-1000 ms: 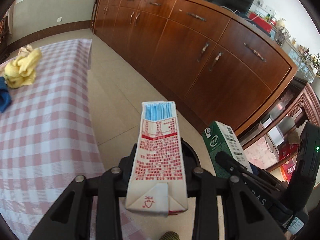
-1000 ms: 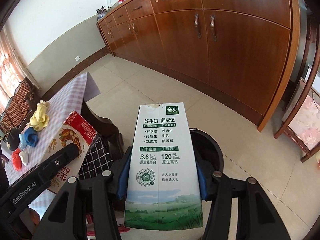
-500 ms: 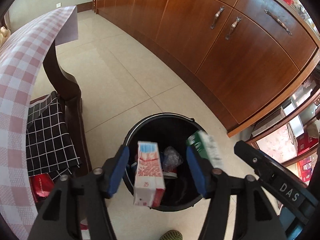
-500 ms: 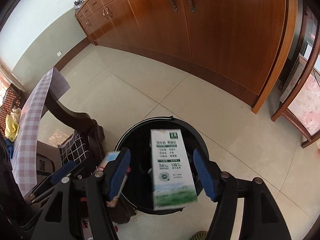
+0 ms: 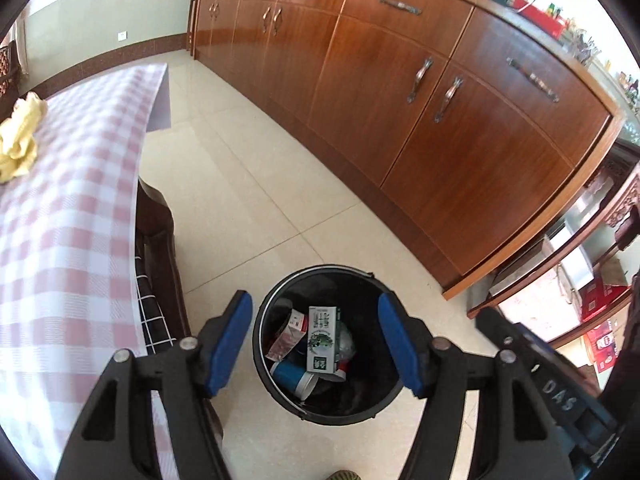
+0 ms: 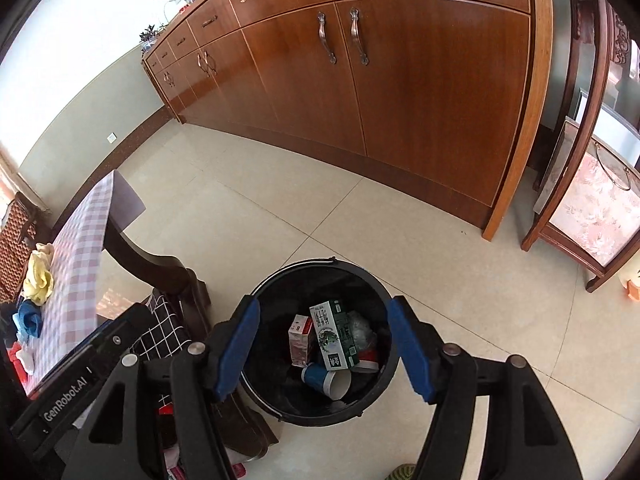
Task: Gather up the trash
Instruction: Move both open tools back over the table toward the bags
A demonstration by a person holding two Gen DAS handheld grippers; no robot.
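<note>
The long brown cupboard (image 5: 400, 92) runs along the wall, and the pale tiled floor (image 5: 248, 208) lies in front of it. On your left is the counter (image 5: 60, 220) with its pink checked cloth, and a dark chair (image 6: 160, 268) stands tucked beside it. The black bin (image 5: 268, 376) stands on the floor right below both of your hands, so it sits straight ahead and down from each set of tongs. Your left tongs (image 5: 316, 344) have just been opening and now stand apart with nothing between them. Your right tongs (image 6: 322, 350) have just been opening too, and they are apart and empty as well. The green milk box (image 6: 334, 334) lies in the bin on top of the other trash, with its long side pointing away from you. The red milk box (image 6: 301, 338) leans just beside it, on its left. A blue and white paper cup (image 6: 326, 380) lies on its side under them, close to the near wall of the bin. So this drop looks done. More things wait on the counter: a yellow cloth (image 6: 38, 280) and a blue thing (image 6: 28, 318) near it, far off to your left. Your left hand is on that side, so it looks like the nearer one. I cannot tell from here if those things are trash.
</note>
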